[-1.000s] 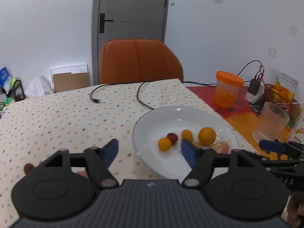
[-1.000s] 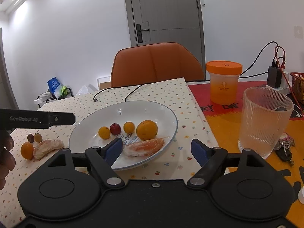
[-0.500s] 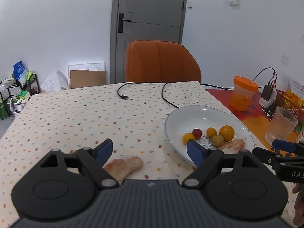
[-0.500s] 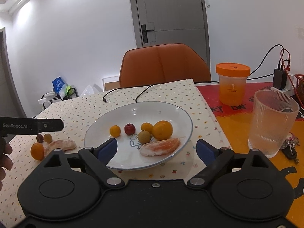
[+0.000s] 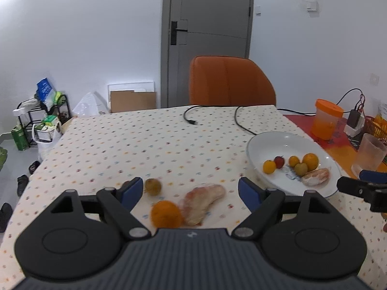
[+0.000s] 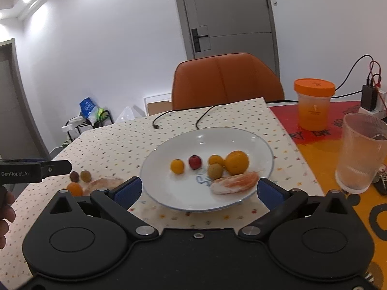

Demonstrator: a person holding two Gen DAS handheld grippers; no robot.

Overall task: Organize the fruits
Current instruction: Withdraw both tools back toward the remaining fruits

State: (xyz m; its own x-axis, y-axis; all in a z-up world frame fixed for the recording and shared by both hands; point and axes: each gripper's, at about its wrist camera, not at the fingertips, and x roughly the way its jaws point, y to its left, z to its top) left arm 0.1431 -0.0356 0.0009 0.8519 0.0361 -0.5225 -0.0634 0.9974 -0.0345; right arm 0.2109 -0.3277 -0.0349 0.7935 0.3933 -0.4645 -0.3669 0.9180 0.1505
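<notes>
Your left wrist view looks forward and down past its jaws at the dotted tablecloth [image 5: 135, 145]; your right wrist view sits close over the white plate [image 6: 241, 137]. You see that plate [image 5: 287, 140] and the orange chair [image 5: 229, 82] in both.

Both grippers are black plastic. The left gripper [image 5: 191, 192] has blue pads [image 5: 246, 193] and silver screws [image 5: 136, 231]. White lettering marks its side.
</notes>
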